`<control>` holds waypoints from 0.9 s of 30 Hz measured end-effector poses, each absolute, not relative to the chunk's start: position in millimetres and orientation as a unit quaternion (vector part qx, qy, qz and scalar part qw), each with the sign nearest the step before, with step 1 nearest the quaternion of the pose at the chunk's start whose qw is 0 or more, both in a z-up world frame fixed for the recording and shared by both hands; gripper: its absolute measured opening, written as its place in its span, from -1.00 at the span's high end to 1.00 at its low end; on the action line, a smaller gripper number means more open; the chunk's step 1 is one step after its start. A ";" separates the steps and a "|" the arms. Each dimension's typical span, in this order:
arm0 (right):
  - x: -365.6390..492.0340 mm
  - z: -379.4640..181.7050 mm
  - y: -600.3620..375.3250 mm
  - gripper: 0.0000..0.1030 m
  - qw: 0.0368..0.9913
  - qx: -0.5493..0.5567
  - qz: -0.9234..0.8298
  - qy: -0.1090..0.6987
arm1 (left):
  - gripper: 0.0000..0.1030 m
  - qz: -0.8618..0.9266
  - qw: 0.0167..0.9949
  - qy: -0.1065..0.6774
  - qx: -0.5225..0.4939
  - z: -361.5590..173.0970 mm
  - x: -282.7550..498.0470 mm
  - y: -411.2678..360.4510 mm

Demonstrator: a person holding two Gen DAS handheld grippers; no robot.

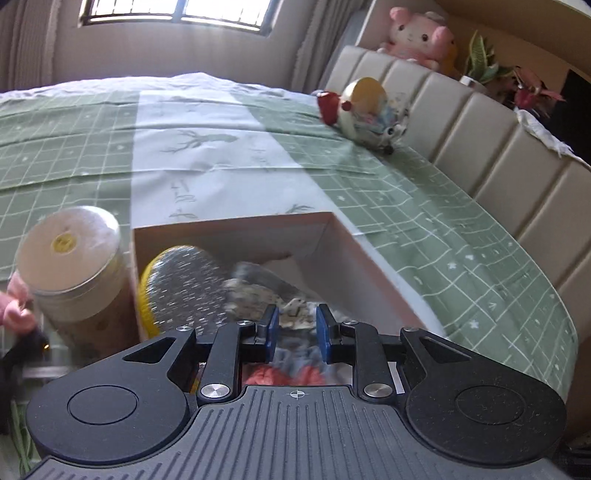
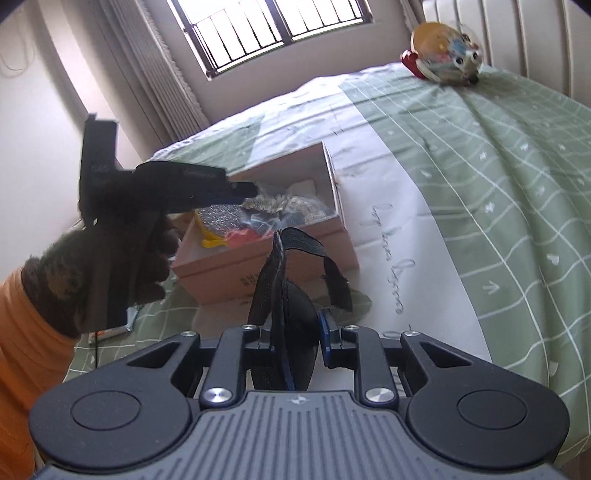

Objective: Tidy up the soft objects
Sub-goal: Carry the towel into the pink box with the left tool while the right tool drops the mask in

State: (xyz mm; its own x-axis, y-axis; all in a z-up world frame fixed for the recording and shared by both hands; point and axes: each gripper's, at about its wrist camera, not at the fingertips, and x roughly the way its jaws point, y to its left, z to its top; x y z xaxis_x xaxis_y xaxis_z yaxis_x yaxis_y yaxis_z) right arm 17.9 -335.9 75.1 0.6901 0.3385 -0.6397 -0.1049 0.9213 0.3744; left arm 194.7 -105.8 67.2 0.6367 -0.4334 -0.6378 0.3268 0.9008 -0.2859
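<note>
- Daylight pours through the barred window point(image 2: 273, 33) onto our bed point(image 1: 443, 221) with its green grid cover, and the pink box point(image 1: 236, 225) sitting on it is our landmark for everything.
- Inside the box we already count several soft things: a sparkly silver pouch with a yellow edge point(image 1: 184, 284), a mottled cloth bundle point(image 1: 258, 295), and greyish-blue and coral-red fabric point(image 1: 303, 369) at the near wall. So a fair share of the sorting looks done.
- Our left tongs point(image 1: 297, 332) hang over the near edge of the box, blue pads apart at a moderate gap. Fabric lies below and between them, but we cannot tell whether they grip it or merely hover.
- Our right tongs point(image 2: 299, 332) sit short of the box, on its near side, closed around a black padded item with an elastic strap point(image 2: 291, 295); the strap flops up toward the box front. We judge this one is next to go in.
- Left of the box stands a clear jar with a white lid point(image 1: 70, 254), touching or nearly touching its wall.
- Far beyond the box, against the padded headboard point(image 1: 480, 140), a round plush toy with red bits point(image 1: 365, 110) remains out on the bed, and a pink plush point(image 1: 421, 37) perches above the headboard. Those look like what's left, if they count.
</note>
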 end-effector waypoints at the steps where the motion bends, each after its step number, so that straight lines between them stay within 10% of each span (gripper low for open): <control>1: 18.9 73.8 -336.3 0.60 0.904 0.158 0.123 0.377 | 0.53 -0.214 0.904 0.364 -0.072 68.7 192.7 -101.0; 15: 126.0 161.5 -290.7 0.60 0.919 0.200 0.155 0.302 | 0.53 -0.205 0.926 0.289 -0.128 111.2 100.9 13.8; 27: 230.6 42.2 -201.9 0.52 0.883 0.127 0.090 0.443 | 0.53 -0.075 0.939 0.305 -0.141 76.7 42.4 137.5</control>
